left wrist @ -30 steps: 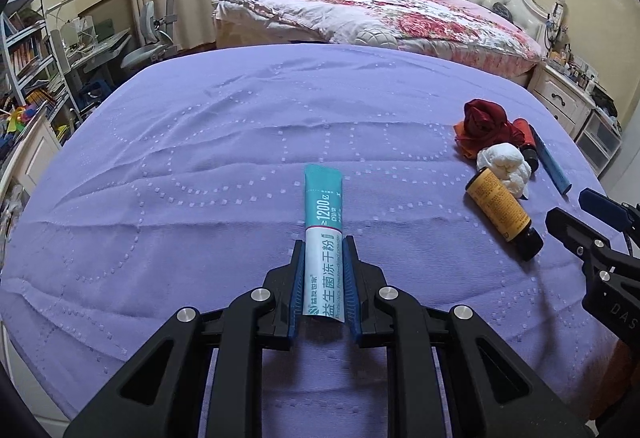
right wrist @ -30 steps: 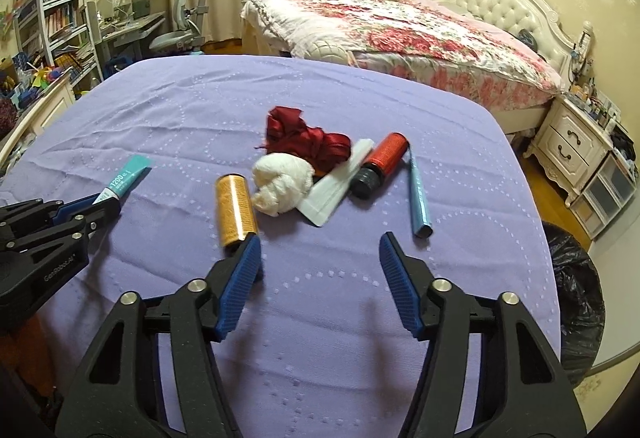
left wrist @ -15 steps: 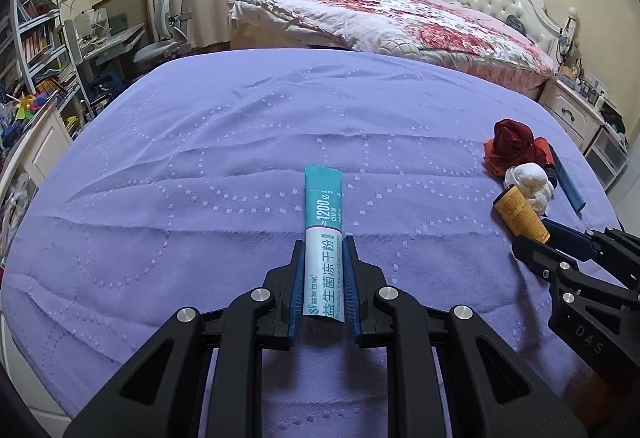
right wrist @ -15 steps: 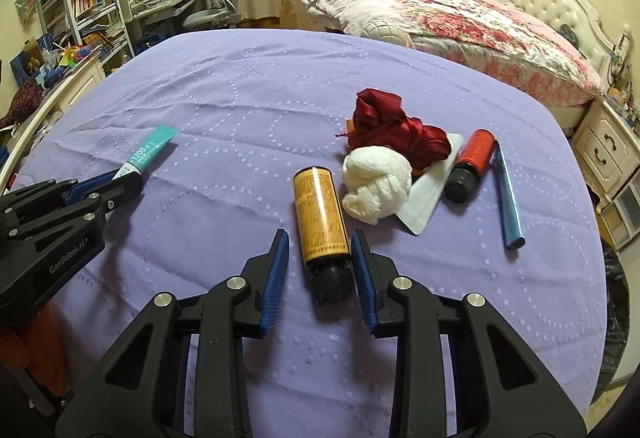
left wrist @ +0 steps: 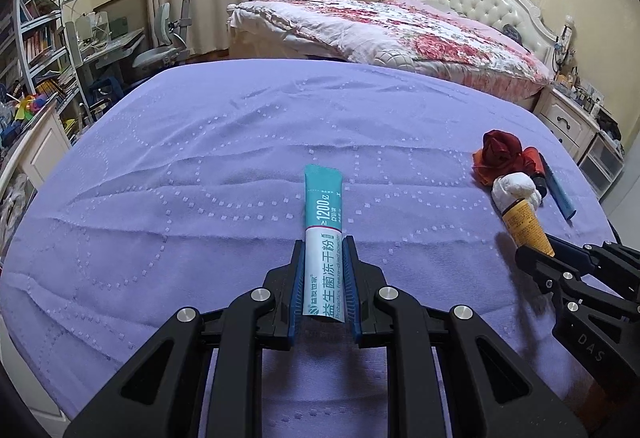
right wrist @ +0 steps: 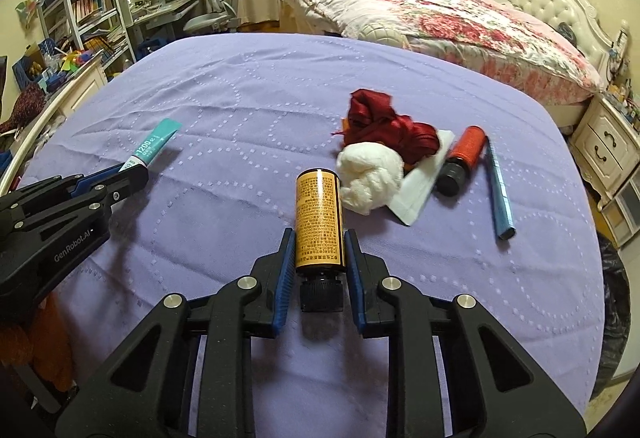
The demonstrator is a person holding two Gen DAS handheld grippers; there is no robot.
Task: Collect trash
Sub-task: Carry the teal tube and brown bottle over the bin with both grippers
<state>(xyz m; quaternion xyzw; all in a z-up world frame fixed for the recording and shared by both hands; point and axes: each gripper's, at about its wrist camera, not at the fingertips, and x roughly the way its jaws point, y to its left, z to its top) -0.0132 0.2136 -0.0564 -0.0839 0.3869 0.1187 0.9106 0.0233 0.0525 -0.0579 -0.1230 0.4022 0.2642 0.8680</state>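
My left gripper is shut on a teal-and-white sachet that lies flat on the purple bedspread; the sachet's teal end sticks out past the fingertips. In the right wrist view a yellow-labelled bottle lies with its black cap toward me. My right gripper is closing on it, with both blue pads against the bottle's sides. The left wrist view shows the same bottle at the tip of the right gripper. The left gripper shows at the left of the right wrist view.
Just beyond the bottle lie a white wad, a red ribbon bundle, a white packet, a red bottle with a black cap and a blue stick. A black bag sits below the bed's right edge.
The right gripper moved forward over the yellow bottle and its wide-open jaws closed in around it. The left gripper kept its hold on the sachet and hardly moved.
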